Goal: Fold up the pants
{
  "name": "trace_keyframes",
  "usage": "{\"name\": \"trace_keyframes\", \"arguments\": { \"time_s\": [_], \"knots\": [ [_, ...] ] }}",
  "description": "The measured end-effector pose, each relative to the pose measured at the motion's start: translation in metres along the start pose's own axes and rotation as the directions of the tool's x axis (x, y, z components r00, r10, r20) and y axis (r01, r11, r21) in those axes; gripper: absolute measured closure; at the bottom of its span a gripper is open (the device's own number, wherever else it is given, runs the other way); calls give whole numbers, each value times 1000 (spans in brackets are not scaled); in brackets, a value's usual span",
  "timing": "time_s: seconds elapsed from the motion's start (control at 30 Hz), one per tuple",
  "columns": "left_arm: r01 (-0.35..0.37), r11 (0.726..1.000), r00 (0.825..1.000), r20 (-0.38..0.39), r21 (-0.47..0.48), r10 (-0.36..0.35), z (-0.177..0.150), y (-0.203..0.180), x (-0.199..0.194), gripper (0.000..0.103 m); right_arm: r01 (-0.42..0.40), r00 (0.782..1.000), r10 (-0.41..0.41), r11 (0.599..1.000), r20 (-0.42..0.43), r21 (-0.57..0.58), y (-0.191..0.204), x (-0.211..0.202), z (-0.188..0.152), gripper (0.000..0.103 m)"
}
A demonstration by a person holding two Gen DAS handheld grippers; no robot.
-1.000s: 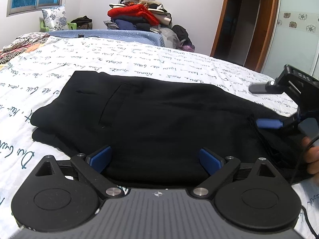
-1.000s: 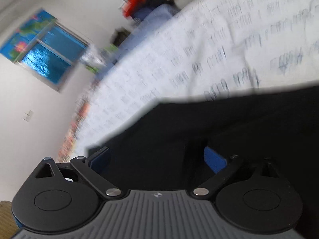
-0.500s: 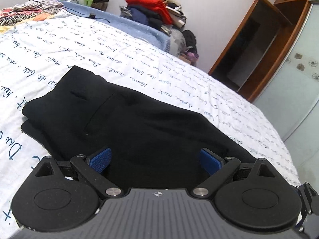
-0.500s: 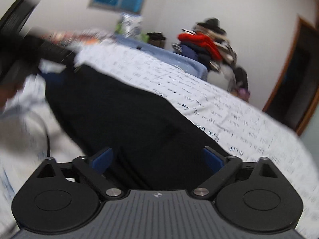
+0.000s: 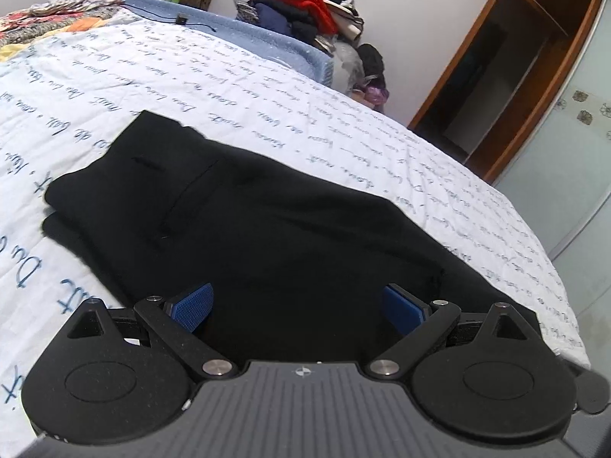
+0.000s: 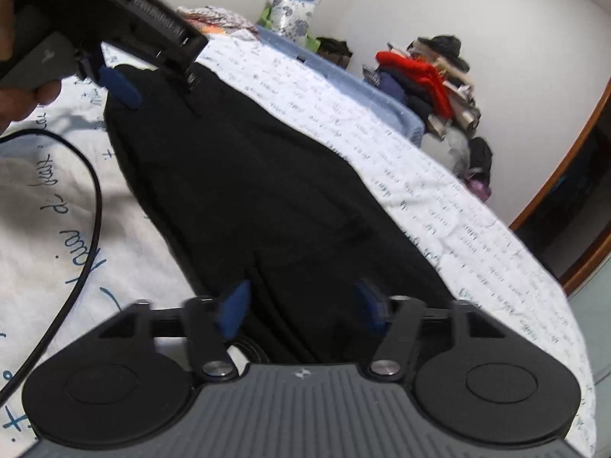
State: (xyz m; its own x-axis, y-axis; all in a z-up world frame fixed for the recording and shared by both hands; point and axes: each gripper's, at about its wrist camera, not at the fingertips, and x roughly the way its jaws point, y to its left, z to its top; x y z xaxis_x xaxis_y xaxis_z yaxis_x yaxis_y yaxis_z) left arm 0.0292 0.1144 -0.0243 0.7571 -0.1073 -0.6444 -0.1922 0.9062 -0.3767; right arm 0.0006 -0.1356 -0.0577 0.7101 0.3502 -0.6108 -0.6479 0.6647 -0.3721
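Black pants [image 5: 267, 221] lie folded in layers on the white bedsheet [image 5: 267, 87] with blue handwriting print; a back pocket slit faces up at the left end. My left gripper [image 5: 298, 307] is open, its blue pads just above the pants' near edge. In the right wrist view the pants [image 6: 248, 191] stretch away from me. My right gripper [image 6: 301, 307] is open over the pants' near end, with fabric between the pads, which stand apart. The left gripper [image 6: 118, 80] shows at the pants' far end, held by a hand.
A pile of clothes [image 5: 305, 4] with a red garment sits beyond the bed's far edge by the wall. A wooden door frame [image 5: 508, 76] stands at the right. A black cable [image 6: 84, 198] runs over the sheet left of the pants. Pillows lie at the far left.
The right gripper swung round to the pants' right end and now faces along them; its pads have drawn closer together. The left gripper tilted and moved a little closer over the near edge.
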Motion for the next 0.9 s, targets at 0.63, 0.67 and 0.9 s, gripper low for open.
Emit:
{"name": "trace_keyframes", "arguments": {
  "time_s": [0.63, 0.67, 0.9],
  "knots": [
    [385, 852, 745, -426, -354, -513, 18, -74, 105, 11, 28, 995, -41, 991, 93, 132, -17, -27, 4, 91],
    [384, 858, 745, -434, -342, -507, 18, -80, 108, 15, 29, 995, -42, 991, 96, 133, -19, -29, 4, 91],
    [308, 939, 824, -452, -150, -342, 19, -96, 116, 99, 22, 995, -35, 991, 95, 134, -17, -32, 5, 91]
  ]
}}
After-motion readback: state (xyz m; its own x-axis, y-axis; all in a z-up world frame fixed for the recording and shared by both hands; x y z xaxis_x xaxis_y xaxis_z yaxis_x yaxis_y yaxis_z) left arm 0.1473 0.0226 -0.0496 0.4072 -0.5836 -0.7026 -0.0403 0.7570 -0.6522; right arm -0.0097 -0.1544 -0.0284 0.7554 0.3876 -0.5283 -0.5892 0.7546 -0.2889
